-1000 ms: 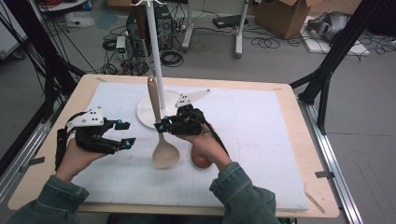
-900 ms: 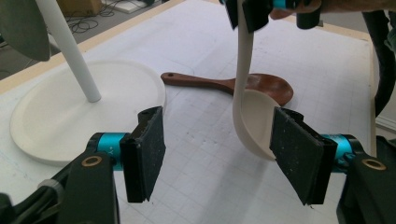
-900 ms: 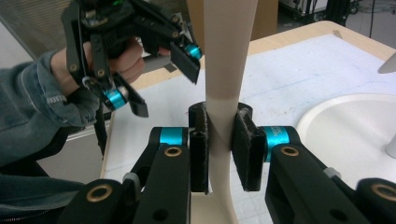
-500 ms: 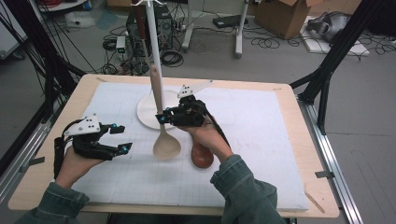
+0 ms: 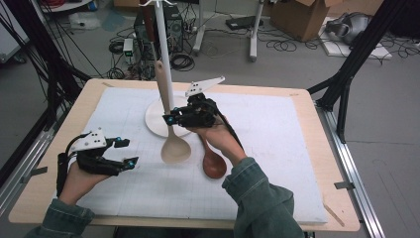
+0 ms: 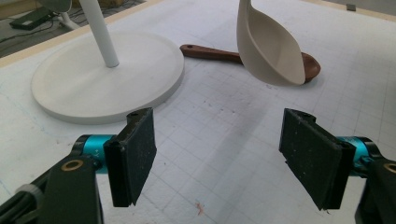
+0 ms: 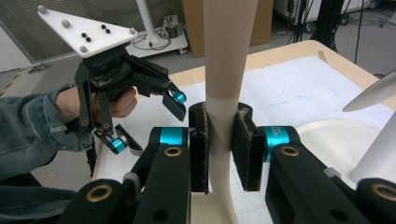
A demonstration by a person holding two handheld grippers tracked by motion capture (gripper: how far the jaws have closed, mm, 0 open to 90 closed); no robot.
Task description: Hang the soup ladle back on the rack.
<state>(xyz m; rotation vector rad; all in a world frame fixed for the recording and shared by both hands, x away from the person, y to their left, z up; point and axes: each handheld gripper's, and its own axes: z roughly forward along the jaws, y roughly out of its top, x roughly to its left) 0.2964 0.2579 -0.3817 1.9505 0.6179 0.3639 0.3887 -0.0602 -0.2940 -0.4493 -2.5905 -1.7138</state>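
Note:
My right gripper [image 5: 172, 120] is shut on the handle of a pale beige wooden spoon [image 5: 176, 148] and holds it off the mat, bowl down and handle up. In the right gripper view both pads press the beige handle [image 7: 229, 60]. A dark brown spoon [image 5: 214, 163] lies flat on the mat under my right wrist. My left gripper [image 5: 126, 151] hovers low at the near left, open. Its jaws have just been opening, and nothing is between them [image 6: 219, 154]. Ahead of it are the beige bowl [image 6: 268, 51] and the brown spoon [image 6: 215, 53].
A white stand with a round base [image 5: 154, 121] and a tall pole [image 5: 163, 49] rises at the back middle of the white gridded mat [image 5: 277, 148], close beside the held spoon. The wooden table edge [image 5: 337, 218] frames the mat. Cables and boxes lie on the floor beyond.
The right gripper has lifted the beige spoon higher, close to the stand. The left gripper has sunk toward the near left and its jaws stand wider.

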